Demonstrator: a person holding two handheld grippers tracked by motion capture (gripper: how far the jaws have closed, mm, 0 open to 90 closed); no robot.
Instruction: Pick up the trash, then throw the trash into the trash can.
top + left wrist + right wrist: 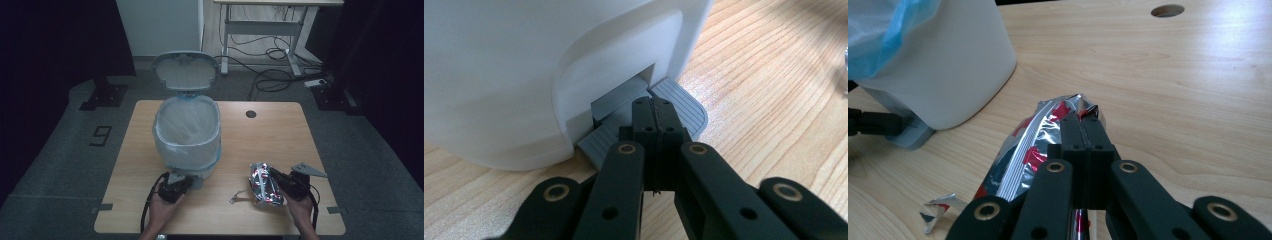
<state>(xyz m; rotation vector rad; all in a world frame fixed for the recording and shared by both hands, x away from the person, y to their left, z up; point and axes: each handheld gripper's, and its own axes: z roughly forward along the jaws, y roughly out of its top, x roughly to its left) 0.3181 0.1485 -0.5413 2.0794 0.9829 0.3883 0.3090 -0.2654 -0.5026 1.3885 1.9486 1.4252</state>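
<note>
We read one marking: a dark numeral on the floor (70,145) to the left of the table (280,150), seen in the high view. From this side it reads as a 9; whether it is a 6 seen upside down we cannot tell. The foil wrapper (1033,150) carries red and silver print, but we can read no letters on it.

Light wood-grain table (280,135); round cable hole (251,114) near 1 o'clock; white pedal bin (187,135) standing at 10 o'clock, lid up; small foil scrap (239,196) lying at 6 o'clock beside the foil wrapper (264,184).
</note>
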